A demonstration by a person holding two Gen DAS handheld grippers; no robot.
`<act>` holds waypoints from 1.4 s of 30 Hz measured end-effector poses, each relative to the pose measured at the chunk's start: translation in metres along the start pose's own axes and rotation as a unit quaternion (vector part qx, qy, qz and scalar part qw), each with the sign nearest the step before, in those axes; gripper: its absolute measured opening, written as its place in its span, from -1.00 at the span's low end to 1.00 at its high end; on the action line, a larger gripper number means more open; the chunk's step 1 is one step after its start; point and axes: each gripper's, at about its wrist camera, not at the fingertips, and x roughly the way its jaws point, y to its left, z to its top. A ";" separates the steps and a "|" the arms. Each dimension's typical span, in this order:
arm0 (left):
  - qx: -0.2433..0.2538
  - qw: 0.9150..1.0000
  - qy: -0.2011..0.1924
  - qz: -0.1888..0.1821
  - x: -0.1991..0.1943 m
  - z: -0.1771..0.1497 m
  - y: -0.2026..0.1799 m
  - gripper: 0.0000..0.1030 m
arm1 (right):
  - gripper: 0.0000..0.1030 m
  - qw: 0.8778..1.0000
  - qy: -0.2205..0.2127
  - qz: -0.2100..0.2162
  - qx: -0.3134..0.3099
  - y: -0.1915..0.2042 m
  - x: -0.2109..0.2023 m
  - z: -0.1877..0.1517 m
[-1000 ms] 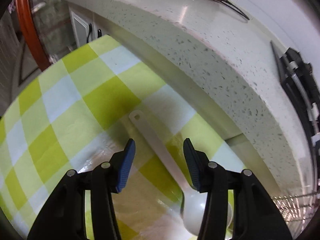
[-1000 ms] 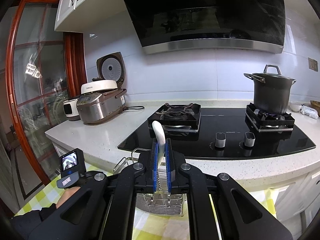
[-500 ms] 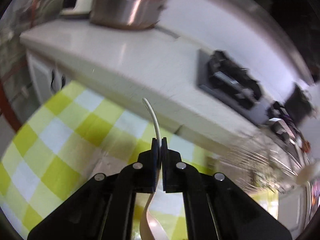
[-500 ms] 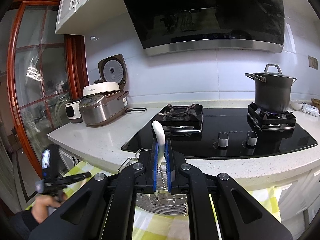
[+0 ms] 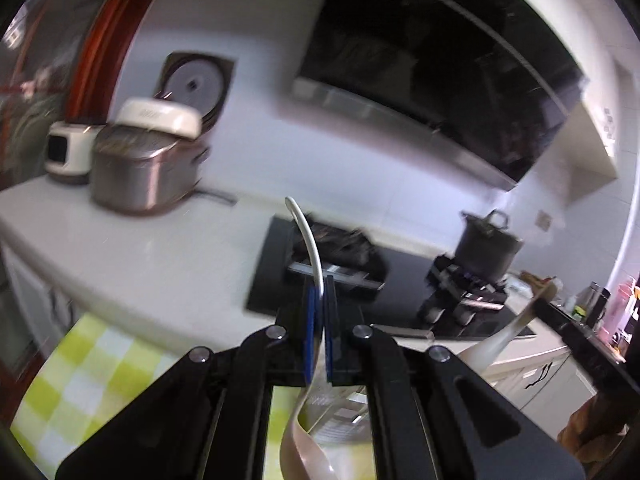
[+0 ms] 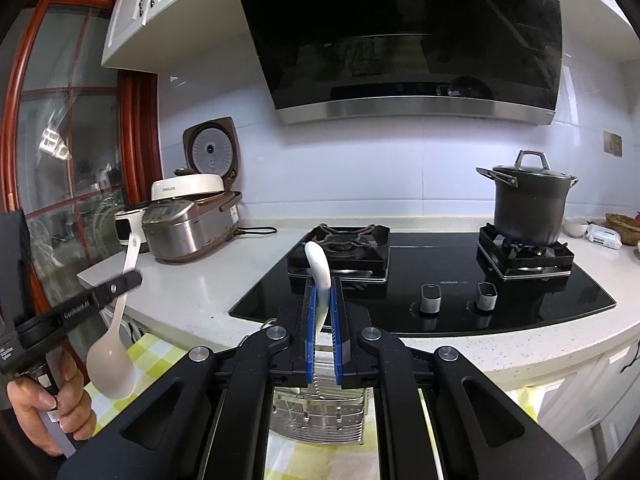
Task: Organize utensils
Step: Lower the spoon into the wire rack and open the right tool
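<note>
Now, at the far left of the right wrist view, the person's hand (image 6: 48, 404) is gripping the handle of the left hand-held gripper (image 6: 127, 279), whose jaws are pinching a white rice spoon (image 6: 114, 344) by its handle, bowl hanging down over the yellow checked cloth (image 6: 152, 352). Moving right, the right hand-held gripper (image 6: 323, 344) is clamping a second white spoon (image 6: 318, 276) between its blue pads (image 6: 309, 332), the handle tip poking up and forward. Just below and beyond it, a wire utensil rack (image 6: 320, 412) is standing on the cloth, near the edge of the bench (image 6: 192, 300).

Judging by this, both spoons are lifted and the step in hand is carrying them to the rack. The next move is probably calling for each spoon to be brought over a slot, tipped upright and lowered before the jaws are opening; the left one is hanging well to the left of the rack and needs bringing across.

Further right along the bench, a black cooktop (image 6: 400, 300) is carrying a dark pot (image 6: 528, 208). At the far left, a rice cooker (image 6: 188, 224) is sitting by the wall under white cabinets (image 6: 160, 12), with a black hood (image 6: 400, 36) overhead
</note>
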 end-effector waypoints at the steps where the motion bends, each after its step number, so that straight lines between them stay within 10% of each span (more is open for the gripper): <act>1: 0.002 1.000 -0.008 -0.013 0.003 0.000 -0.006 -0.93 | -0.85 1.000 0.002 -0.002 0.003 -0.002 0.002 -0.001; 21: 0.061 0.986 -0.147 0.045 0.082 -0.021 -0.068 -0.92 | -0.85 1.000 0.005 0.007 0.009 -0.023 0.046 -0.003; 42: 0.060 0.993 -0.093 0.043 0.099 -0.078 -0.065 -0.92 | -0.85 1.000 0.010 0.018 0.012 -0.039 0.036 -0.018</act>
